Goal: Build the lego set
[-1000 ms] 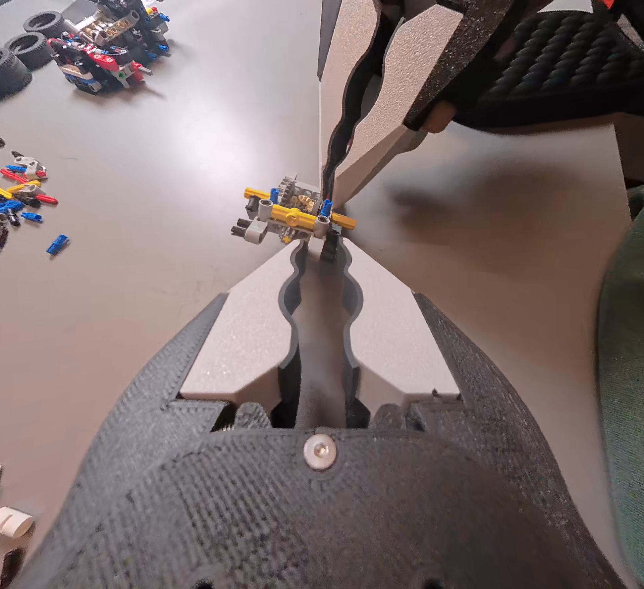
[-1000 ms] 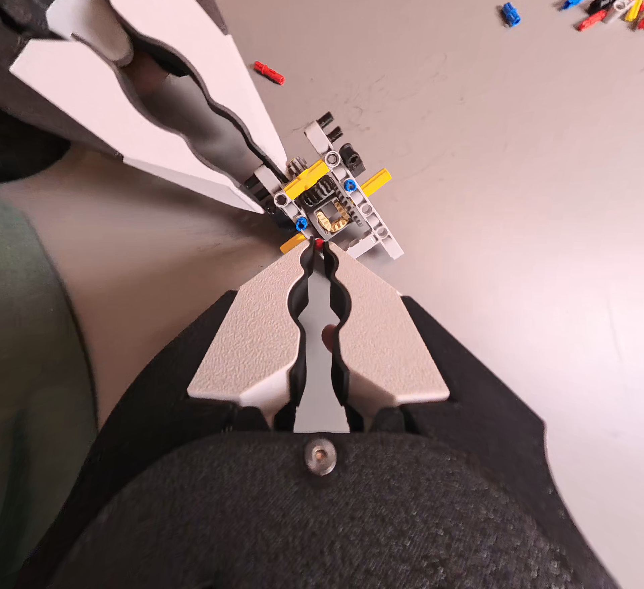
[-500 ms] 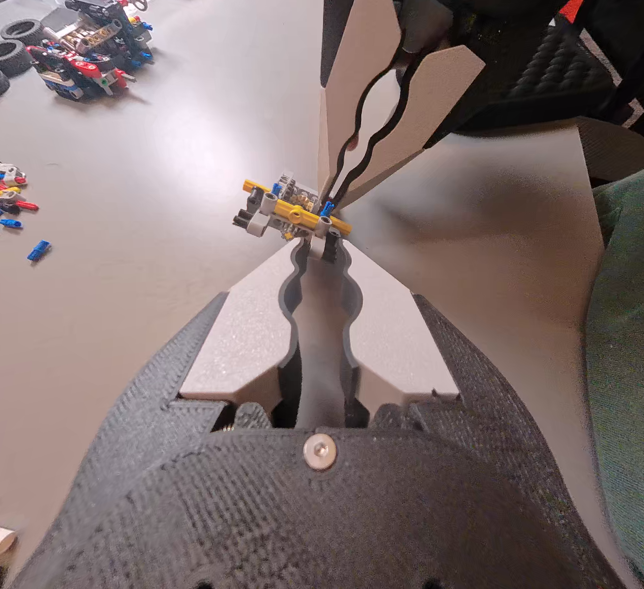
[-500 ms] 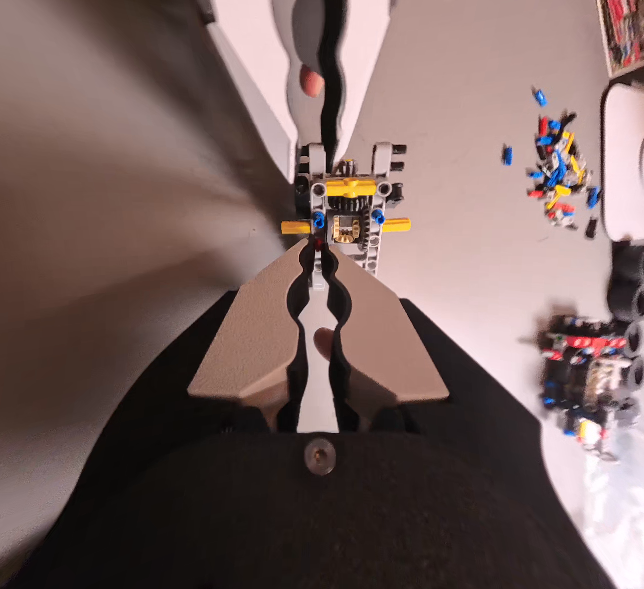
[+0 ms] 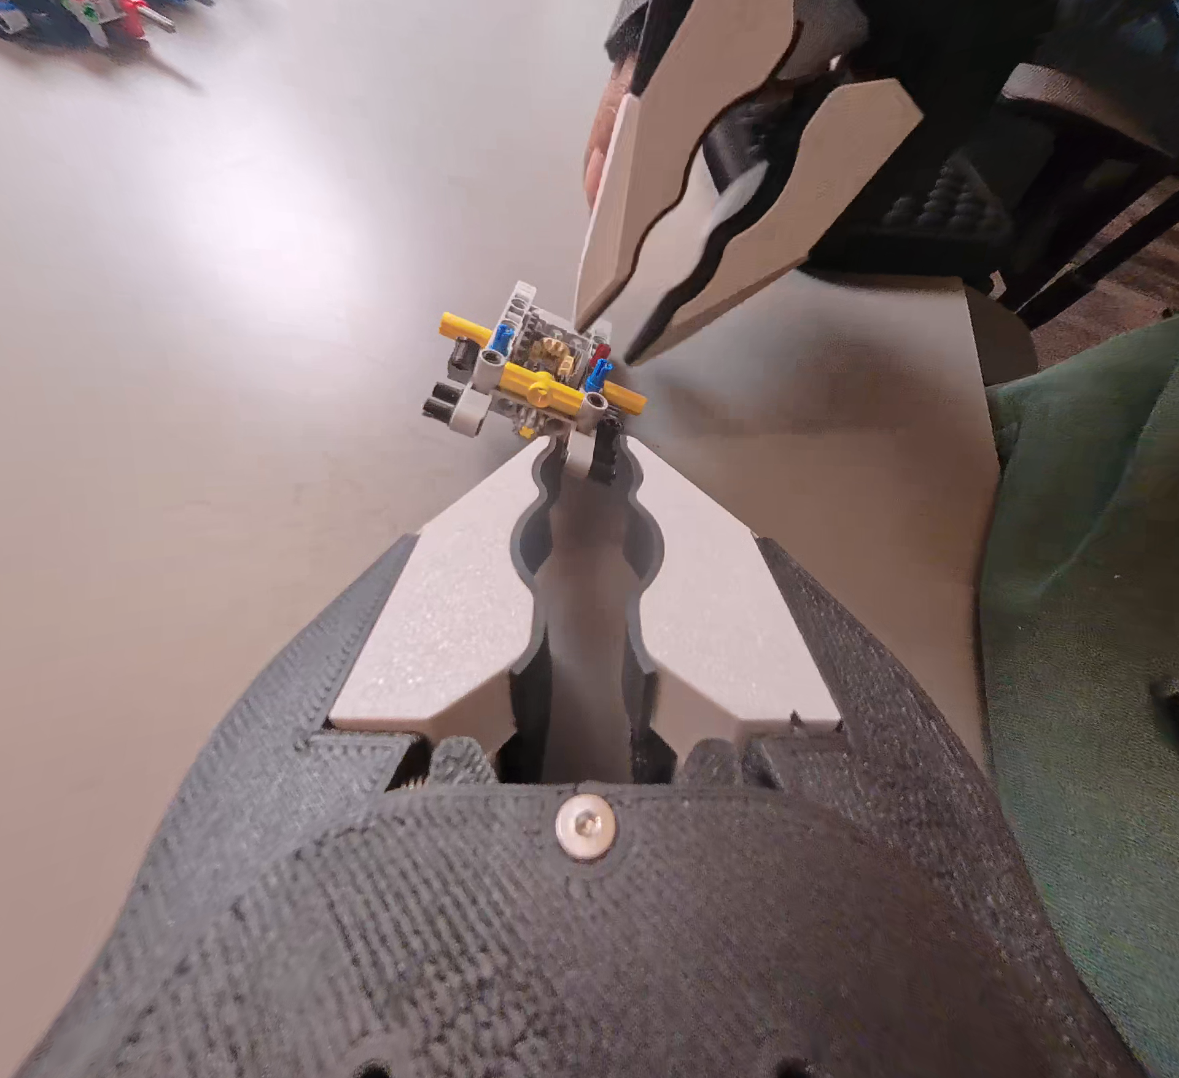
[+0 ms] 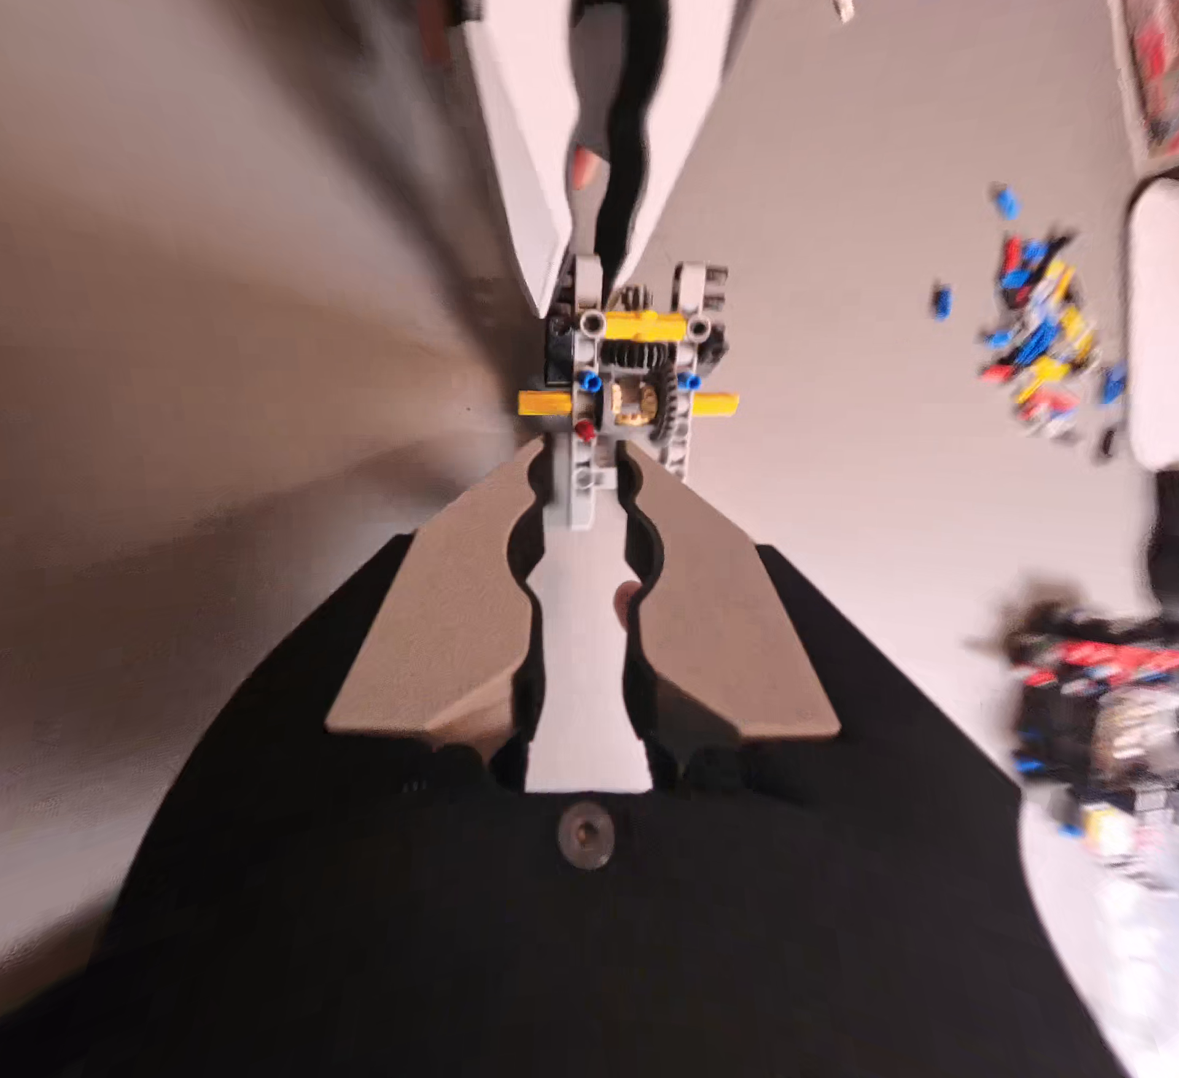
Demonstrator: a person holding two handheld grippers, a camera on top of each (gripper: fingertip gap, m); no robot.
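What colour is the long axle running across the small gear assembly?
Yellow axle across the grey gear assembly; clearest in the left wrist view.

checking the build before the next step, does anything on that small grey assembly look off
On the small grey and yellow gear assembly, a red pin stands partly proud of the grey frame, seemingly not seated. Otherwise nothing looks askew.

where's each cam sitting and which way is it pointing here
Left wrist view: sits on the left gripper, looking along its fingers over the beige tabletop; the right gripper enters from upper right.
Right wrist view: sits on the right gripper, facing the opposite way, towards the left gripper; a fingertip shows.
Shared: the small grey-and-yellow geared lego assembly, both grippers, tabletop.
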